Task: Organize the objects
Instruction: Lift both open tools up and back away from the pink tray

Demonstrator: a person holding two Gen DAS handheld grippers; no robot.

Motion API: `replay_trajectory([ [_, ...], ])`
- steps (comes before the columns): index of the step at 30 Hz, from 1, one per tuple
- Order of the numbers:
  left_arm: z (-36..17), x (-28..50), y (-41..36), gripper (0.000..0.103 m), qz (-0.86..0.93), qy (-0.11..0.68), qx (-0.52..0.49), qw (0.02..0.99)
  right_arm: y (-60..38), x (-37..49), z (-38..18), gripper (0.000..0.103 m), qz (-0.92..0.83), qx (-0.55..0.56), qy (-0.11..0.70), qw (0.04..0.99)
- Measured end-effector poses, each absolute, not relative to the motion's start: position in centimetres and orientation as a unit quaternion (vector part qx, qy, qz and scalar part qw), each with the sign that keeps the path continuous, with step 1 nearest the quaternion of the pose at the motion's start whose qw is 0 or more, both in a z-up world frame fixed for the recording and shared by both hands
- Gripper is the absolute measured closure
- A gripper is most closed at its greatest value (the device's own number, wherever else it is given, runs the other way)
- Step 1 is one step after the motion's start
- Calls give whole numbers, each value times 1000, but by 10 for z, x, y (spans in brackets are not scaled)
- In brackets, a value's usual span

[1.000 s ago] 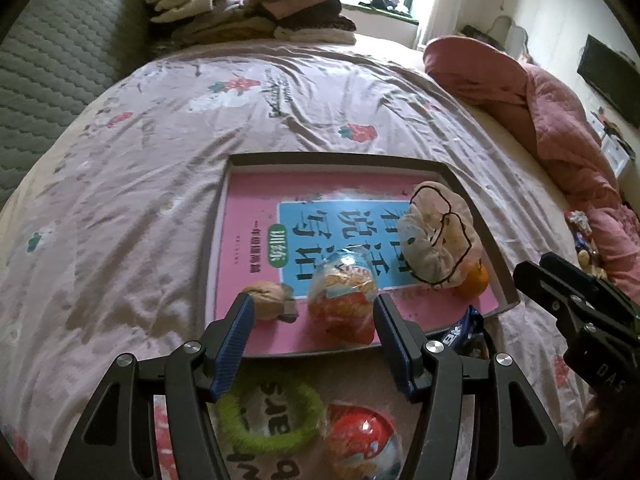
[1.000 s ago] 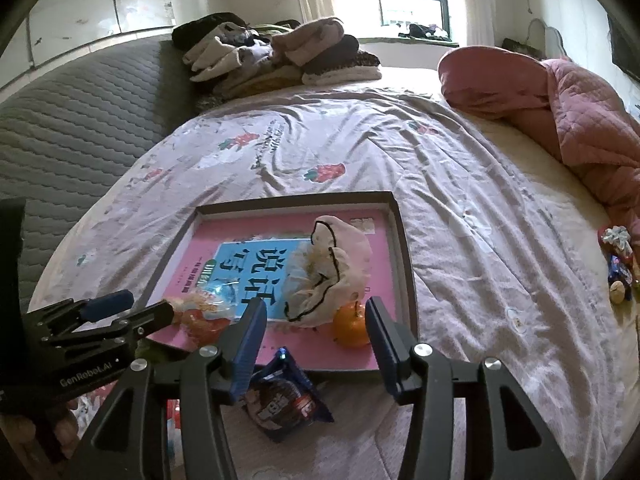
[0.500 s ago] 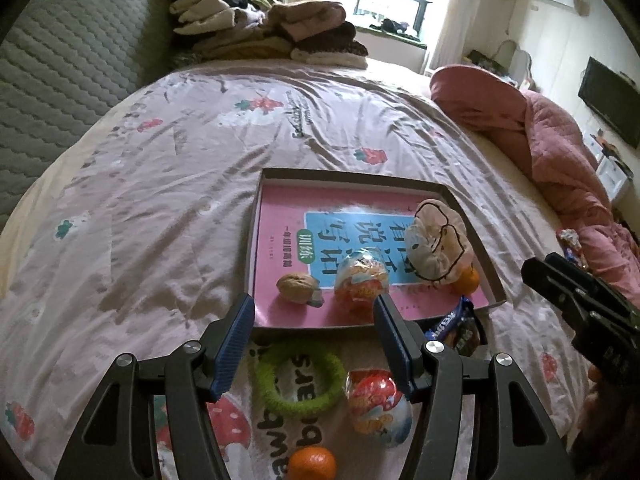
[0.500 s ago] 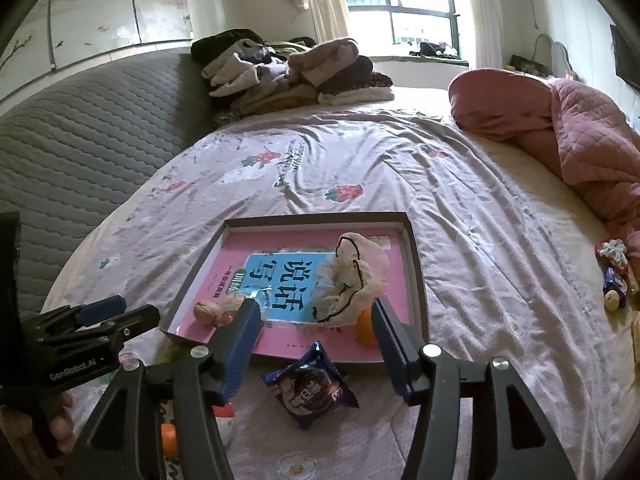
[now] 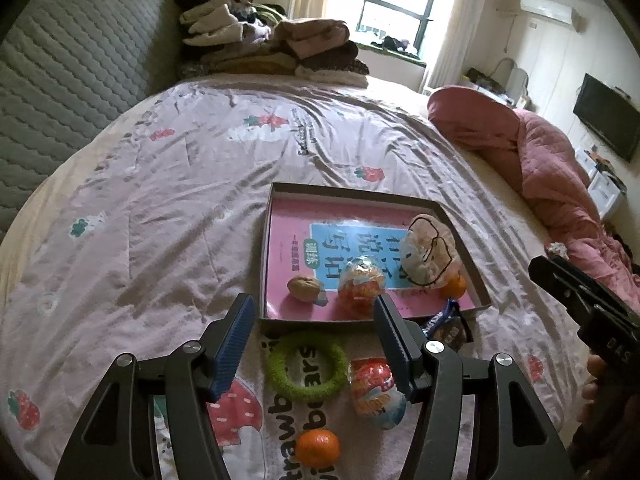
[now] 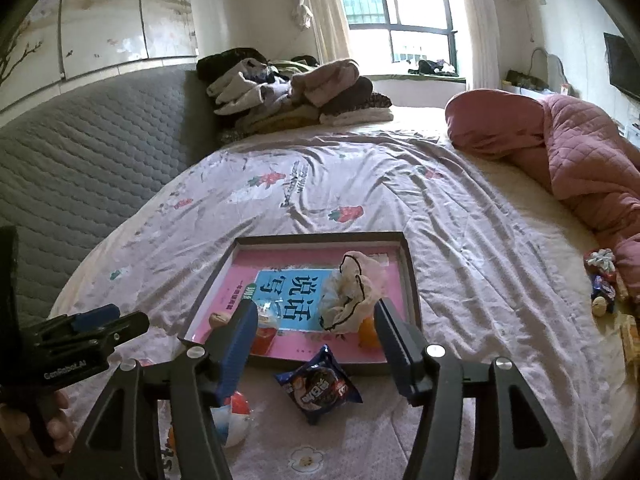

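Observation:
A shallow tray with a pink book in it lies on the bed. In it are a walnut, a foil-wrapped egg, a cream cloth bag and a small orange. In front of the tray lie a green hair ring, a second foil egg, a tangerine and a dark snack packet. My left gripper is open and empty above the ring. My right gripper is open and empty above the packet.
A pile of folded clothes sits at the bed's far end. A pink quilt lies along the right side, with several small toys by it. A grey padded headboard runs along the left.
Both grippers have pulled back and up from the tray. The ring, second egg, tangerine and packet have come into fuller view. Both stay open.

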State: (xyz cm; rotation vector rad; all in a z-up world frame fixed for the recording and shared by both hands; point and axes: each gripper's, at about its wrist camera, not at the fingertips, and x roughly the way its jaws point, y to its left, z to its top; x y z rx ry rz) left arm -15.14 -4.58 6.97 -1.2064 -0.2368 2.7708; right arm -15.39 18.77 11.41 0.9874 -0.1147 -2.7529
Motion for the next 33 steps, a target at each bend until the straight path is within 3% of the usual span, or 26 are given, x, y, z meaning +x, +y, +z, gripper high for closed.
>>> replay_trajectory([
  [33,46,-118,-29,40,908,-58,-411,54,171,-123,106,35,-933,332,-26,135],
])
